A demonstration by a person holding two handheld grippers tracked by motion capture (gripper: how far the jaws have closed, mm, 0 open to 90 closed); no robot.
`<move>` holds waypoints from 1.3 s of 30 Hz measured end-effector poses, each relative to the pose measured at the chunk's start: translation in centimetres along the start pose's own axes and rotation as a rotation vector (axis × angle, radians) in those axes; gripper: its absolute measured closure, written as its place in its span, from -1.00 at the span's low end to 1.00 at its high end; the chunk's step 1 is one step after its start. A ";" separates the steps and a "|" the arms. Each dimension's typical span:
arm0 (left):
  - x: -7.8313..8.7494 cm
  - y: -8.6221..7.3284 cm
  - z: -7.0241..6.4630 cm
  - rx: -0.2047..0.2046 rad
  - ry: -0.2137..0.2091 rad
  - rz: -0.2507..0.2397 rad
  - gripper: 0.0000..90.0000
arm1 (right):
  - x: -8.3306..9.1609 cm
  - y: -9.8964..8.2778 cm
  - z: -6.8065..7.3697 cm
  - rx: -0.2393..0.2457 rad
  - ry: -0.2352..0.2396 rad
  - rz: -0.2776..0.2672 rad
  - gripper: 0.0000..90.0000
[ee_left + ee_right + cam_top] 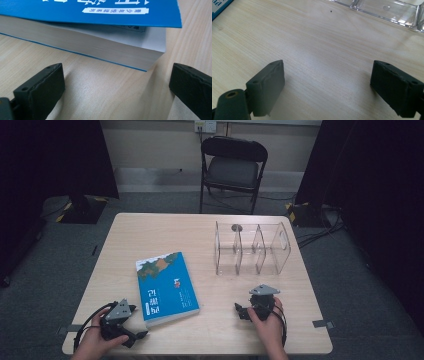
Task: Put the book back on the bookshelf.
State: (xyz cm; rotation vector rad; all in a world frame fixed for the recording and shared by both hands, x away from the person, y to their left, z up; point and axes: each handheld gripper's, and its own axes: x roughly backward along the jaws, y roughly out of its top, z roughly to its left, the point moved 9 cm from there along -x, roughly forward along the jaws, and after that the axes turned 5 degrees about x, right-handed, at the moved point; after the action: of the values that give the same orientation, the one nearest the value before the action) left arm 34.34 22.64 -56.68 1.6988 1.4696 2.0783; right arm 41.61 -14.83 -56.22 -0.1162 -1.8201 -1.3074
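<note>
Right now, a person is sitting at the wooden table [210,232] and holding a gripper in each hand. A thick blue book [166,287] is lying flat on the table, cover up, on the left side and near the front edge. A clear plastic rack [252,249] with upright dividers is standing well apart from it, farther back on the right.

The left gripper [141,335] is sitting low, just beside the book's near corner. In the left gripper view, its fingers [41,91] are standing wide apart and holding nothing, and the book's page edge is waiting just ahead of them. The right gripper [238,310] is resting on bare table between the book and the rack. Its fingers [265,86] are wide apart too, and empty.

I think the work is only beginning. The person seems to be getting ready to pick up the book, maybe to stand it in the rack. Nothing is lifted yet.

The book's long side is running from the front of the table toward the back, leaning a bit to the left at the far end. Its short bottom edge is facing the person.

Next, I guess the left fingers need to slide forward around that near corner, one above the cover and one under the pages, then squeeze tight. The book looks heavy, so it could droop or slip.
</note>
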 end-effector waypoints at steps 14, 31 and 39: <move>-0.2 0.4 0.0 0.034 0.028 0.007 -1.00 | -0.3 0.3 0.1 0.001 0.004 0.002 -0.74; -1.0 1.3 -0.1 0.076 0.054 0.033 -1.00 | -0.8 1.2 3.0 0.079 0.087 0.009 -0.71; -1.3 1.5 -0.1 0.104 0.088 0.022 -1.00 | -1.2 1.9 5.1 0.117 0.133 0.006 -0.71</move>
State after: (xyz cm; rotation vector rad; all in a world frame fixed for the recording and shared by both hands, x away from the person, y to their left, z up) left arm 35.48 20.98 -56.56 1.6861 1.6189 2.1493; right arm 40.39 -9.44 -56.08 0.0285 -1.7759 -1.1729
